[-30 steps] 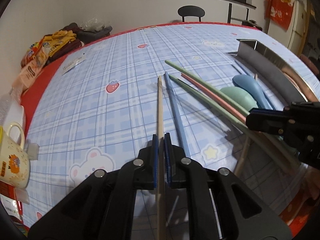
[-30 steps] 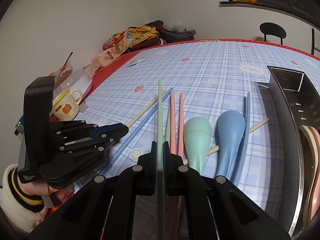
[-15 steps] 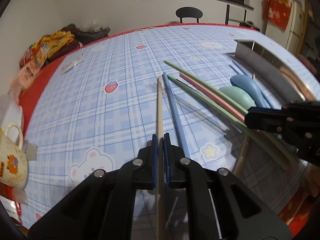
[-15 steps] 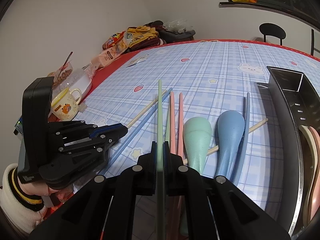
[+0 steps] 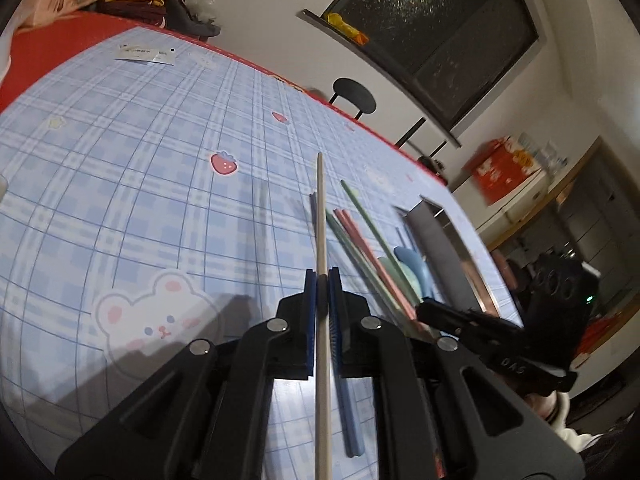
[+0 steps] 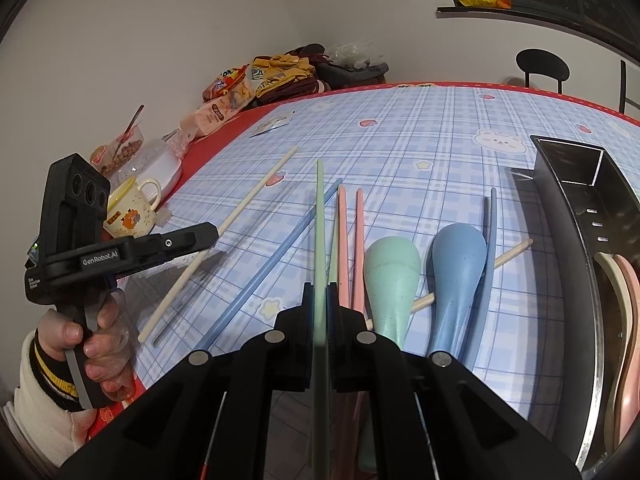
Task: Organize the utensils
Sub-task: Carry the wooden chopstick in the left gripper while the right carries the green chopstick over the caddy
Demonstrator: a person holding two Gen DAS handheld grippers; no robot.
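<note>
My left gripper (image 5: 322, 280) is shut on a beige chopstick (image 5: 320, 208), which hangs tilted above the blue checked tablecloth (image 5: 160, 184). In the right wrist view that left gripper (image 6: 214, 232) is at the left, held by a hand, with the beige chopstick (image 6: 244, 212) through it. My right gripper (image 6: 320, 292) is shut on a green chopstick (image 6: 320, 208). On the cloth lie a blue chopstick (image 6: 280, 256), two pink chopsticks (image 6: 342, 240), a green spoon (image 6: 392, 272) and a blue spoon (image 6: 456, 264). A second beige chopstick (image 6: 512, 252) lies under the spoons.
A long metal tray (image 6: 580, 232) lies at the right with a beige and a pink spoon (image 6: 624, 300) inside. A yellow mug (image 6: 132, 208), food containers and snack packs (image 6: 240, 88) crowd the table's left edge. A black chair (image 6: 542, 66) stands behind the table.
My left gripper has rolled and swung sideways with the beige chopstick, lifting it away from the blue one. The right gripper and its green chopstick have not moved.
</note>
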